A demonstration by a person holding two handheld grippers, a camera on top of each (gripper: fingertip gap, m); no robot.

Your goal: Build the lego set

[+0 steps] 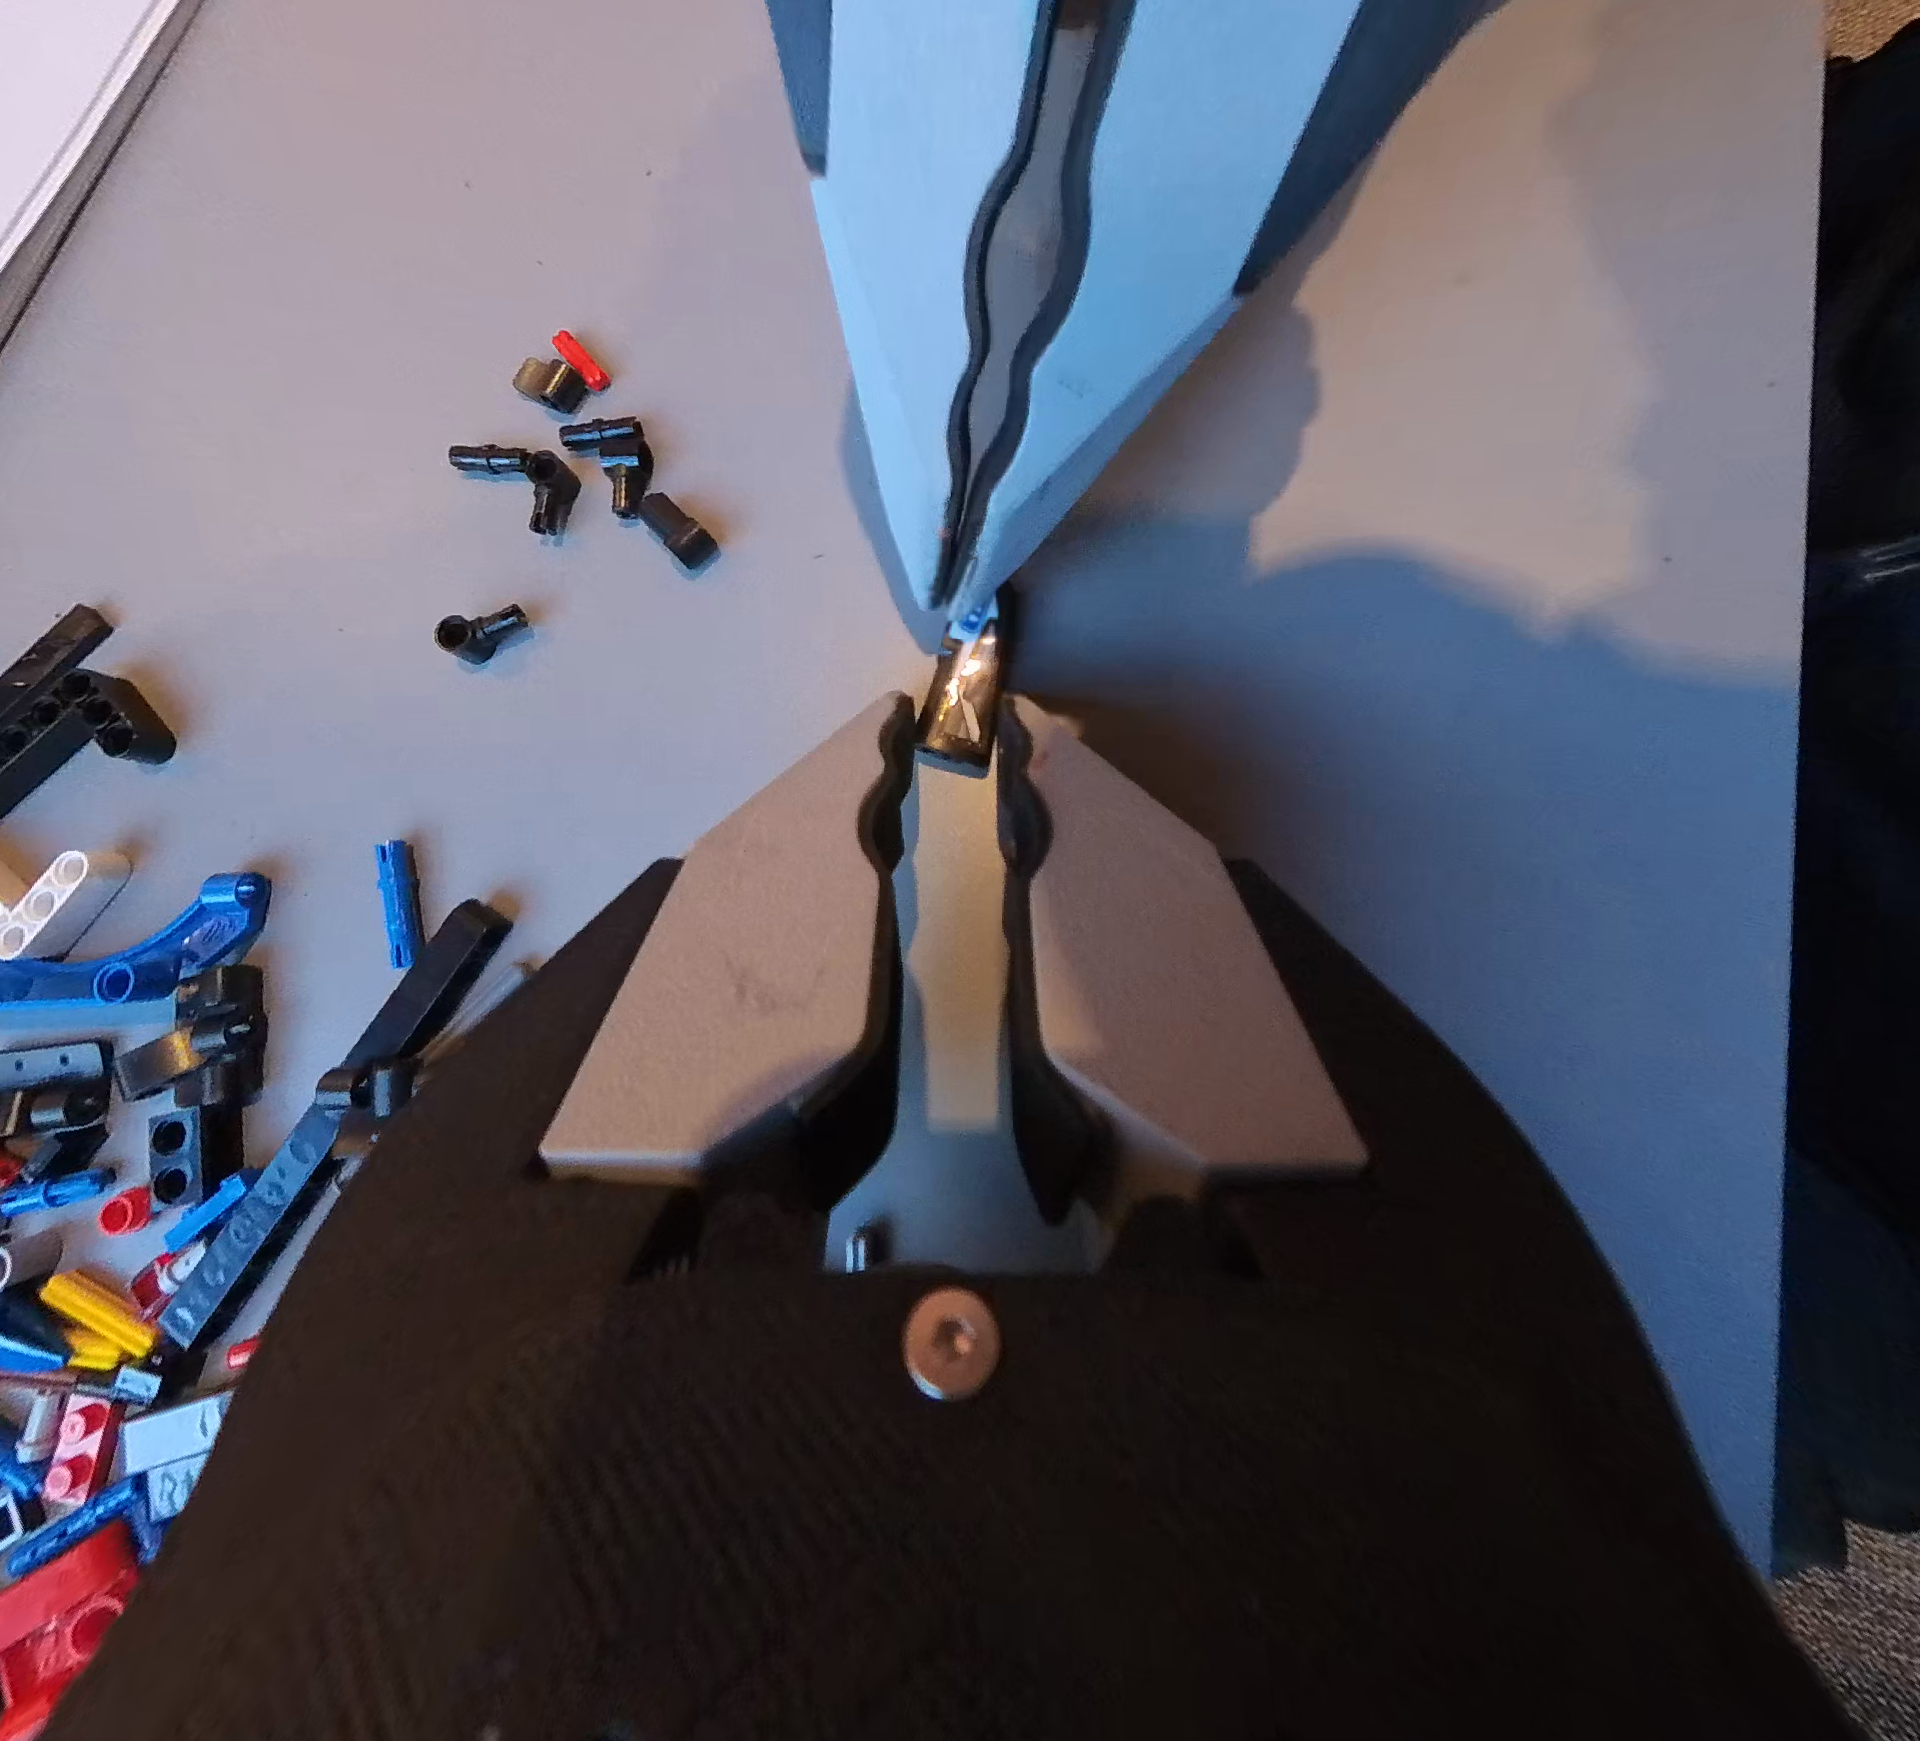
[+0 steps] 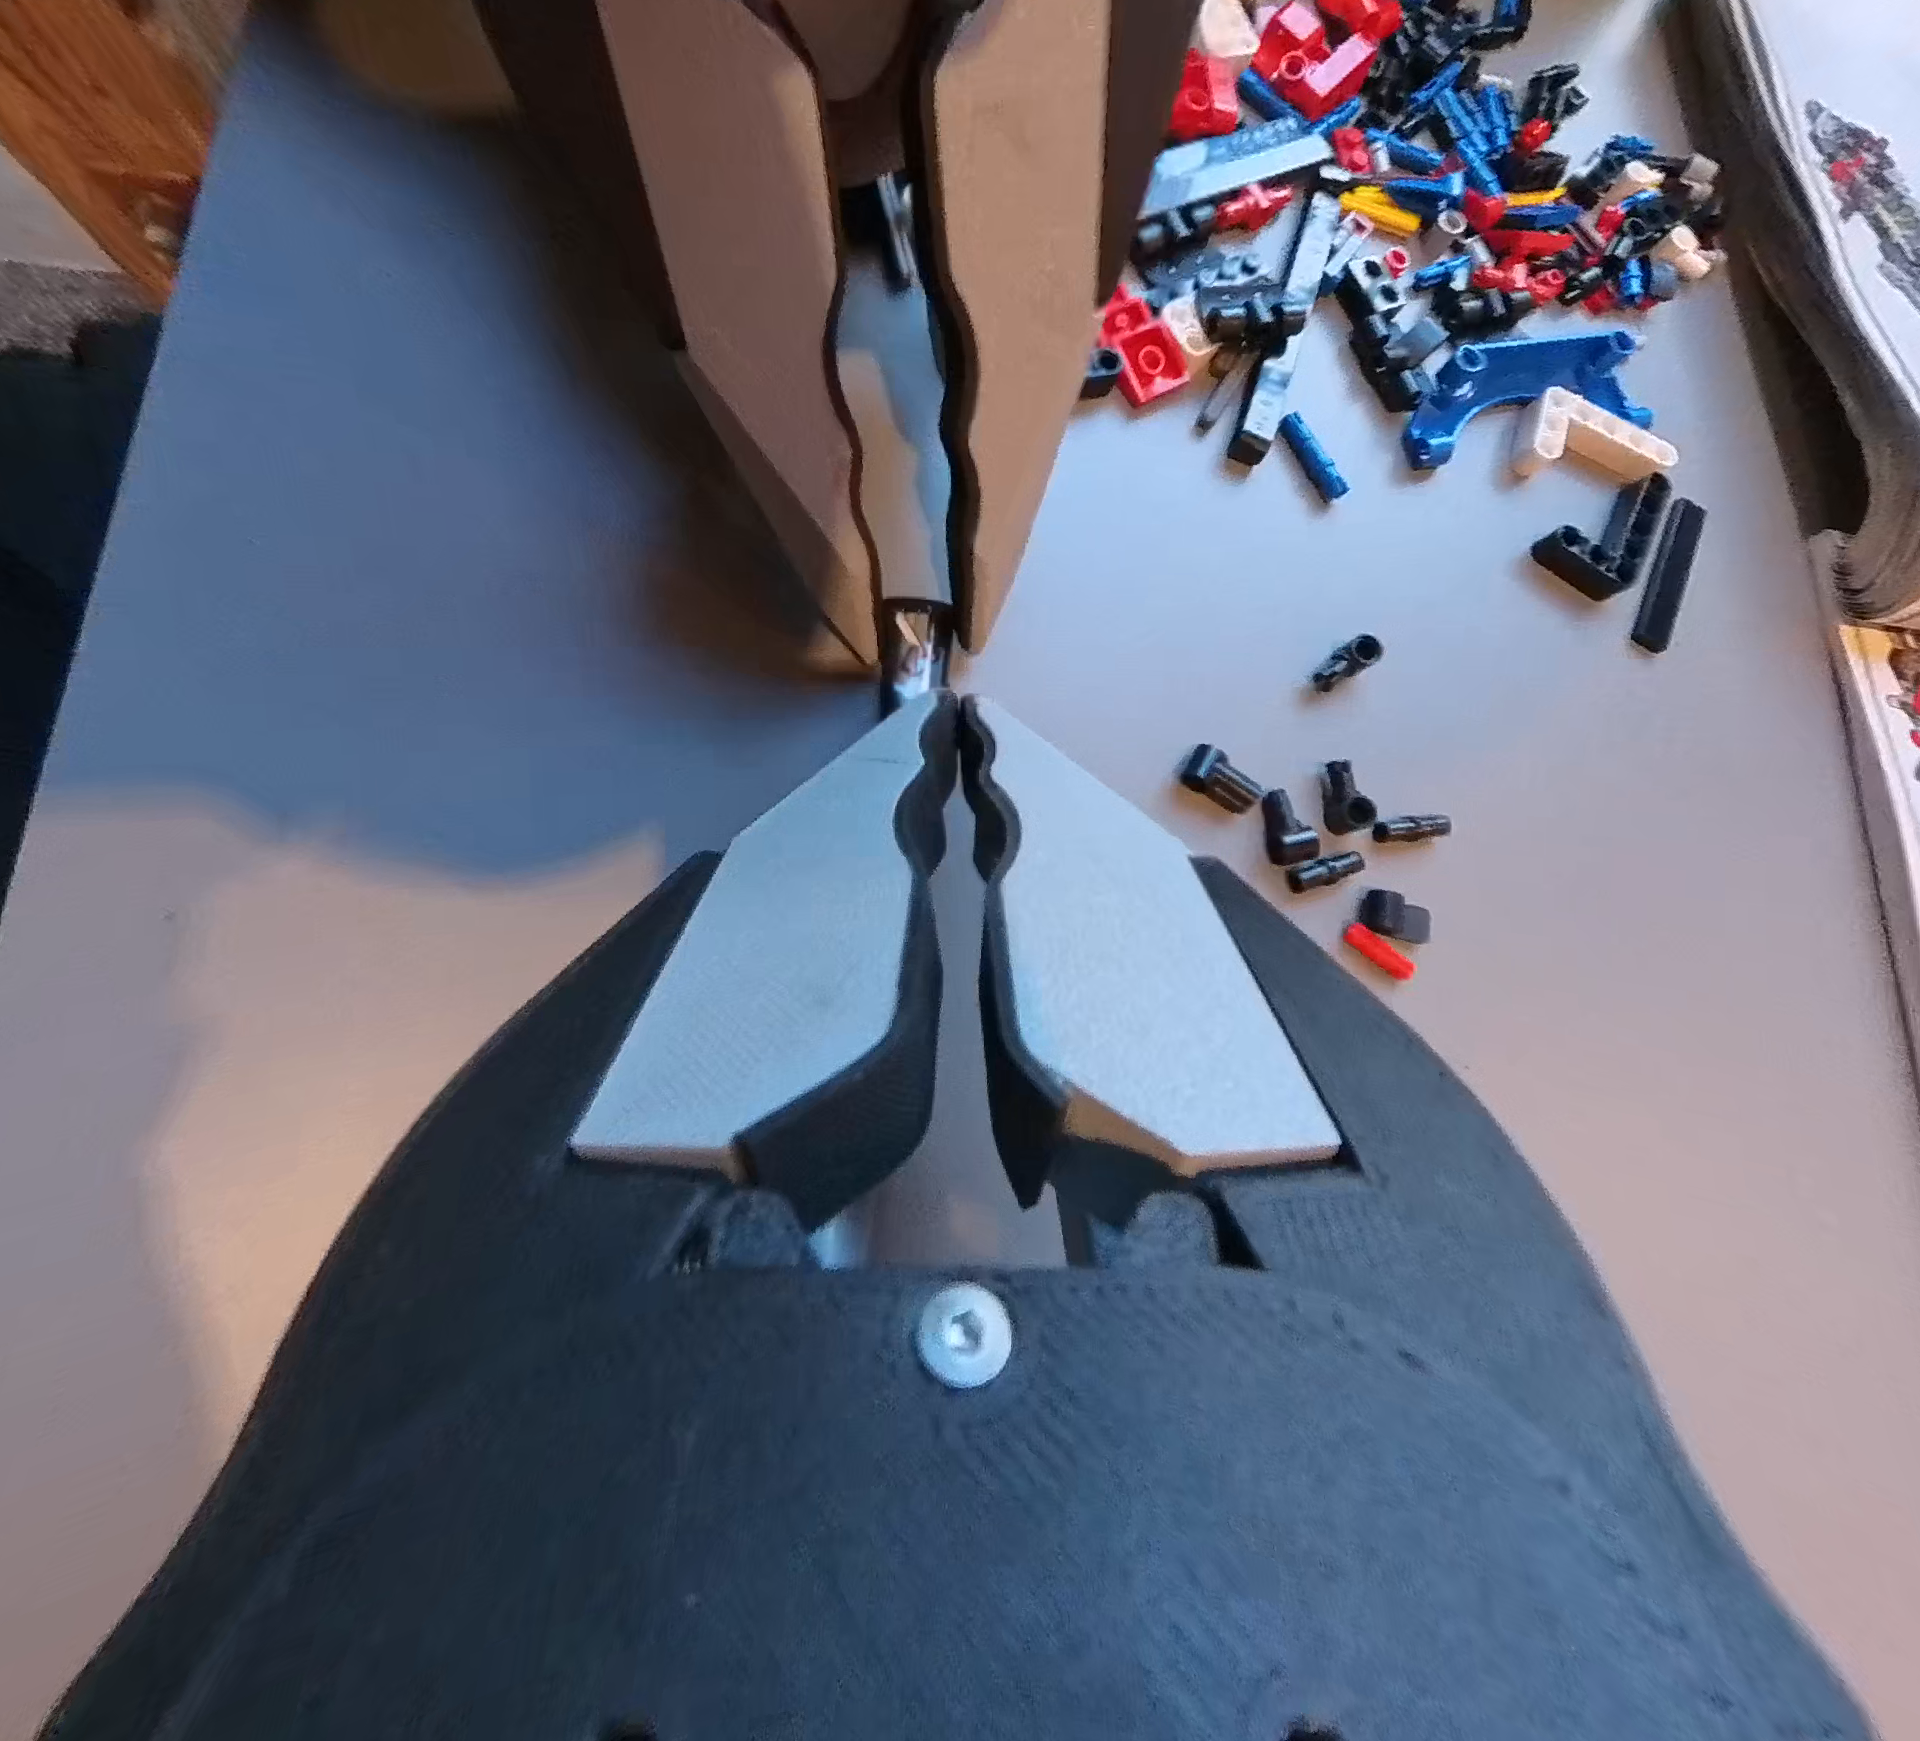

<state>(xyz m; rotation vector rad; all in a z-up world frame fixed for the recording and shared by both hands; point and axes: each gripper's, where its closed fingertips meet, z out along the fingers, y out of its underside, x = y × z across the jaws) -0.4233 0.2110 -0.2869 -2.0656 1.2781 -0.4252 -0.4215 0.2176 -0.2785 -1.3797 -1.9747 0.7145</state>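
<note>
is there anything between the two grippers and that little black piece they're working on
Nothing visible. The left hand-held gripper is shut on the black piece, and the right hand-held gripper pinches a small blue pin at its far end, above bare table.

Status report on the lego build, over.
Left gripper shut on a small black piece. Right gripper shut on a blue pin at that piece's far end. Tips meet above bare table; nothing in the way.

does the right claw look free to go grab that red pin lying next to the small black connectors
Probably not yet: the right claw is shut on a small blue pin, meeting the black piece in the left claw. The path across the table to the red pin looks unobstructed.
</note>
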